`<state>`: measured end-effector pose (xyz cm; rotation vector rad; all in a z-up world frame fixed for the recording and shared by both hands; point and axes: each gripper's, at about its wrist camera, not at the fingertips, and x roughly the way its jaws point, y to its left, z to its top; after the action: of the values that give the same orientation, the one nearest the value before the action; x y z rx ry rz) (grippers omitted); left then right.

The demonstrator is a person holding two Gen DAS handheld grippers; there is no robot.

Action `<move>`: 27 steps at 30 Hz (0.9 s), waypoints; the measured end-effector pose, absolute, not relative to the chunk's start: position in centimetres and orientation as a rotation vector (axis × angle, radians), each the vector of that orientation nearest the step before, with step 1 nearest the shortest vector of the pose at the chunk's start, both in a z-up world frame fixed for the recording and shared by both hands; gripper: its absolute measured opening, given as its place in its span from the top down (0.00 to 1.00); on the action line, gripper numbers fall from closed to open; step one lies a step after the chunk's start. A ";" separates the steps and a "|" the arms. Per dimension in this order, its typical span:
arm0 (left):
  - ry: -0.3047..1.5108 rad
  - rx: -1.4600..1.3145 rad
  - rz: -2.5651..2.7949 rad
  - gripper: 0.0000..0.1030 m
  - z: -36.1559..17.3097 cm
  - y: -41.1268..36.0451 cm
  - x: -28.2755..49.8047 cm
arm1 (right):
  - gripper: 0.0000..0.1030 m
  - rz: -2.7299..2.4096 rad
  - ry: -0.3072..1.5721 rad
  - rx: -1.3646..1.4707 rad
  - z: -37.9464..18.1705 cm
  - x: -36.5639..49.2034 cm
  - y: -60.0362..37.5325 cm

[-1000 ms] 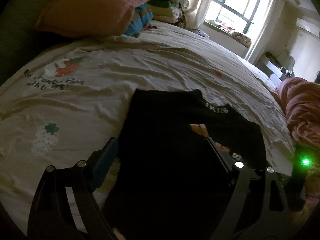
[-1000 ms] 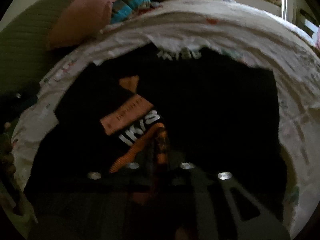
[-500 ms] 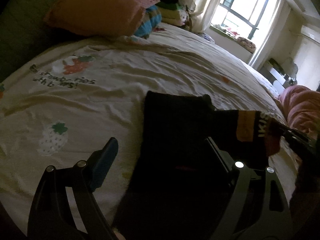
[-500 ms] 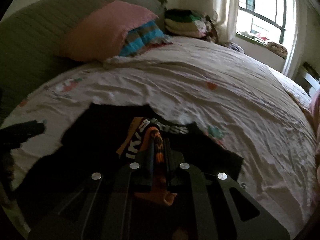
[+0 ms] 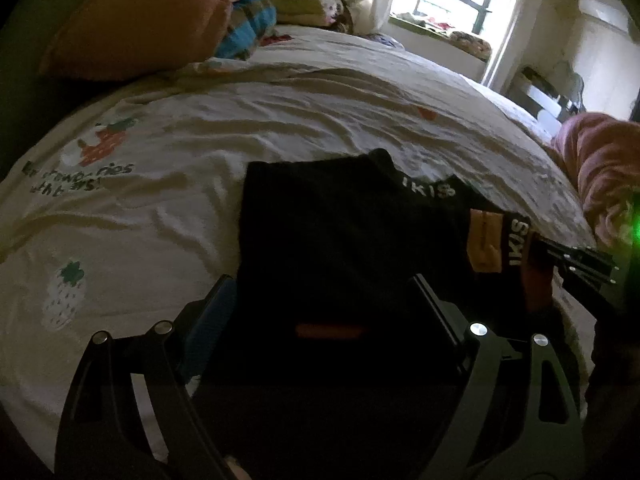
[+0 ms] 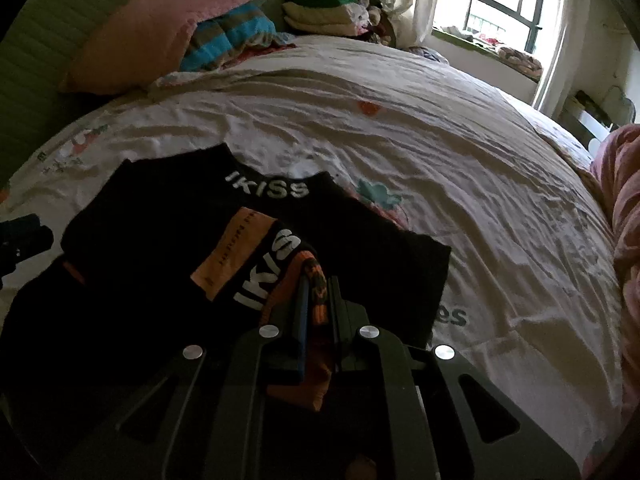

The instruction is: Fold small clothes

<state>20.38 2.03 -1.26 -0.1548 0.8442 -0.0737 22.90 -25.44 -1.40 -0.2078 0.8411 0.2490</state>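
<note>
Black garment (image 6: 160,240) with white "IKISS" lettering on its waistband, orange trim and an orange label, lying partly folded at lower left of the right wrist view; one orange-edged corner is lifted at lower centre, the remainder flat on the bedsheet.

Pink pillow (image 6: 160,32), folded stack (image 6: 324,12), window (image 6: 496,0) behind.

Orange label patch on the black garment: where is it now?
In the right wrist view, the orange label patch sits on the black garment, just left of the shut right gripper pinching the waistband.
</note>
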 end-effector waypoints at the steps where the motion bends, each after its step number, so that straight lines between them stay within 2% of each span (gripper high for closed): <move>1: 0.850 -0.144 -0.074 0.23 -1.4 1.8 20.4 | 0.92 0.238 0.846 -0.217 -1.6 22.9 -25.4; 6: 0.863 -0.127 -0.075 0.23 -1.8 1.6 20.6 | 0.91 0.209 0.872 -0.251 -2.5 22.6 -25.4; 9: 0.870 -0.132 -0.075 0.23 -2.1 1.9 20.7 | 0.73 0.143 0.849 -0.259 -2.4 22.4 -25.9; 15: 0.872 -0.120 -0.069 0.24 -2.1 1.4 21.2 | 0.72 0.166 0.818 -0.231 -1.4 21.3 -26.2; 17: 0.883 -0.109 -0.078 0.44 -2.3 1.0 21.6 | 0.72 0.231 0.831 -0.214 -1.4 20.8 -25.3; 19: 0.913 -0.096 -0.095 0.52 -2.9 0.6 22.1 | 0.71 0.307 0.859 -0.183 -1.8 20.5 -24.4; 27: 1.009 -0.111 -0.112 0.52 -5.9 1.0 22.2 | 0.70 0.313 1.001 -0.216 -5.2 20.7 -22.3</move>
<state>22.22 1.03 -5.89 -0.1107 1.0089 -0.1119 20.67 -22.33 -5.18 -0.2158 1.0009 0.3130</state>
